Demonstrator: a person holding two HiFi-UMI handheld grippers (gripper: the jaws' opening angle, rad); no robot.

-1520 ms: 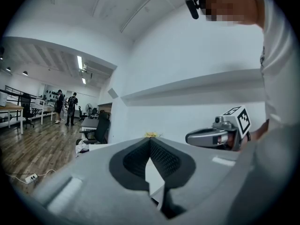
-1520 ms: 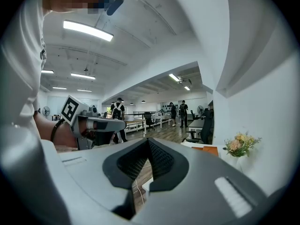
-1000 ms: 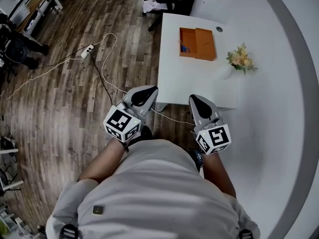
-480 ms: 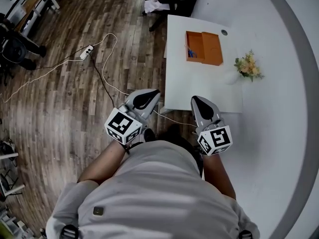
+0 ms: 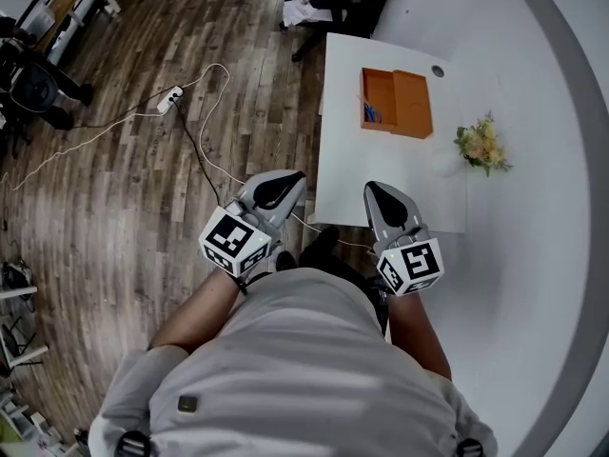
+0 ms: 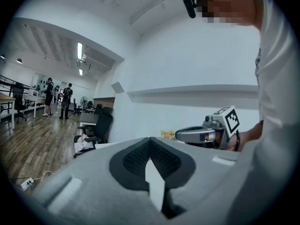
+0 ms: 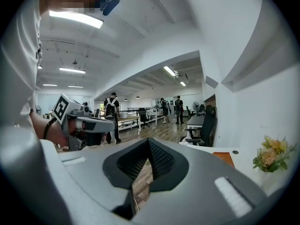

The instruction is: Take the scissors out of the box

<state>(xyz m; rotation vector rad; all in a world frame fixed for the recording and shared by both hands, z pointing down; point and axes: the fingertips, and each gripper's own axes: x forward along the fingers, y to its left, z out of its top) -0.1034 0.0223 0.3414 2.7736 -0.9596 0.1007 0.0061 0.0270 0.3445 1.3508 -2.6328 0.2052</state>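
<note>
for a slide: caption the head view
Left gripper and right gripper, both shut, short of a white table bearing an orange box and flowers.

Box [image 5: 409, 103]: orange, open, flat near the worktop's [image 5: 381, 179] far edge. Scissors [image 5: 370, 113]: blue-handled, inside its left half.

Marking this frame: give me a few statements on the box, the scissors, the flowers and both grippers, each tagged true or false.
1. The scissors lie inside the open orange box. True.
2. The right gripper grips the scissors. False: its jaws are shut on nothing, at the table's near edge and far from the box.
3. In the head view, the flowers stand to the left of the box. False: they stand to its right, nearer the person.
4. The left gripper is shut and empty, over the wooden floor. True.
5. The box sits on the floor. False: it sits on the white table.
</note>
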